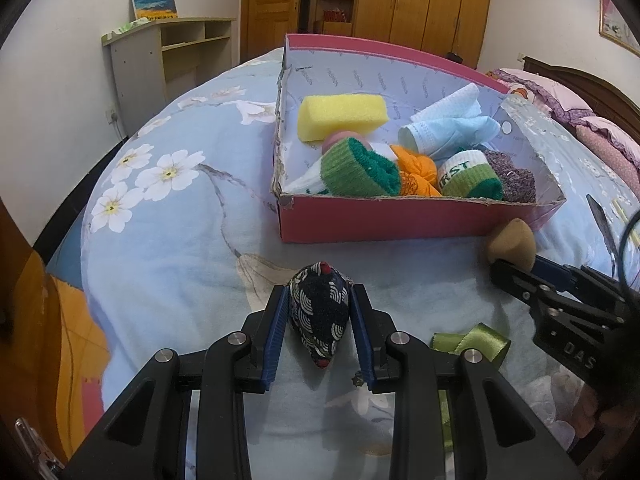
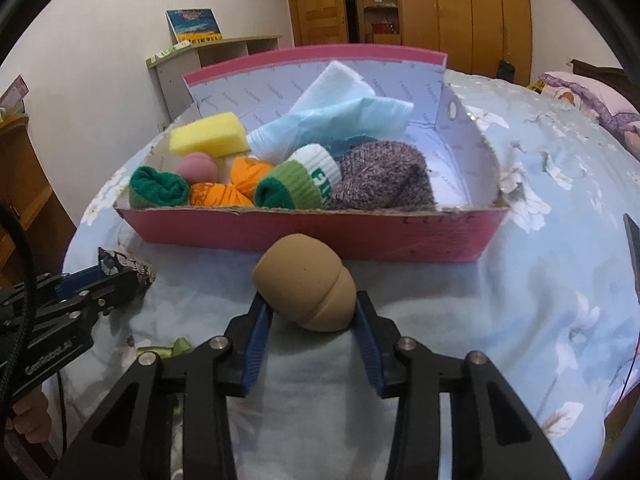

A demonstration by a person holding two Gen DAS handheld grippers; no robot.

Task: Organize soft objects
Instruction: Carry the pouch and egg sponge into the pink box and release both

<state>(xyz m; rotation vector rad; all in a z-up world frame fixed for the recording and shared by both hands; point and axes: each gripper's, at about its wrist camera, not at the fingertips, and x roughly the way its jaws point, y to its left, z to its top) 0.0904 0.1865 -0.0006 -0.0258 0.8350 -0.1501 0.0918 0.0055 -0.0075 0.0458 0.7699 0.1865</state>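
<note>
I have two soft things in hand at once. My left gripper (image 1: 320,316) is clamped on a dark patterned beanbag (image 1: 319,316), a small stuffed pouch in navy cloth with white wave arcs and a red tip at each end; both blue pads press its sides and it sits low over the bedspread (image 1: 180,240), just short of the pink cardboard box (image 1: 400,220). My right gripper (image 2: 314,312) is closed on a tan makeup sponge (image 2: 308,284), a smooth egg shape with a pinched waist, squeezed between the pads and held right in front of the box's near wall.

I judge the job well along. The box already holds a yellow sponge (image 1: 340,114), a small pink puff (image 2: 198,166), two rolled green socks (image 1: 360,168), an orange cloth bundle (image 1: 416,172), a speckled purple-grey knitted piece (image 2: 380,182) and a crumpled pale blue wipe (image 1: 452,120), all crowded toward its near and middle part. The far right corner looks bare from the right wrist view.

What is left, as far as I can see: the two items I hold, both not yet over the rim, and a green satin ribbon (image 1: 472,344) lying loose on the bedspread between the two grippers. Anything else may lie out of frame; I cannot tell.
</note>
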